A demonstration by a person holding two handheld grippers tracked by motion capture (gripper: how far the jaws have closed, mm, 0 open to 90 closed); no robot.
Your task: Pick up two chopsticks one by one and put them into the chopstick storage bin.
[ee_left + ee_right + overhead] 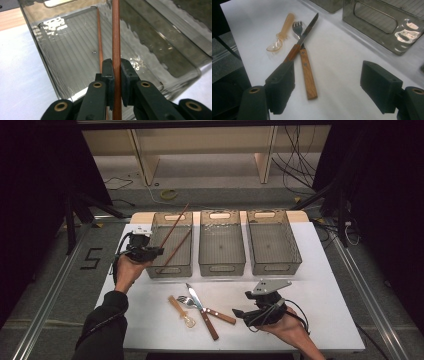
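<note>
Nearest the person, the right gripper [239, 313] is held low over the white table [320, 290], its two jaws spread wide with nothing between them. Just beyond it, four pieces of cutlery are laid together on the table: one knife [302, 39] with a wooden handle, crossed over one fork [305, 62] with a wooden handle, and beside them one small amber spoon [280, 33] of clear plastic. Each is counted once, so three utensils are seen there.

Farther back and to the left, the left gripper [159, 251] is clenched on one chopstick [116, 40]; in the left gripper view the reddish-brown stick is pinched between the two black pads and is carried upward past them over the bin. A second chopstick [100, 42] is seen lying inside the left bin [155, 270], slanted against its wall. Two chopsticks are counted in all.

Three grey see-through bins are lined up in a row: the left bin, the middle bin [221, 266] and the right bin [295, 255].
</note>
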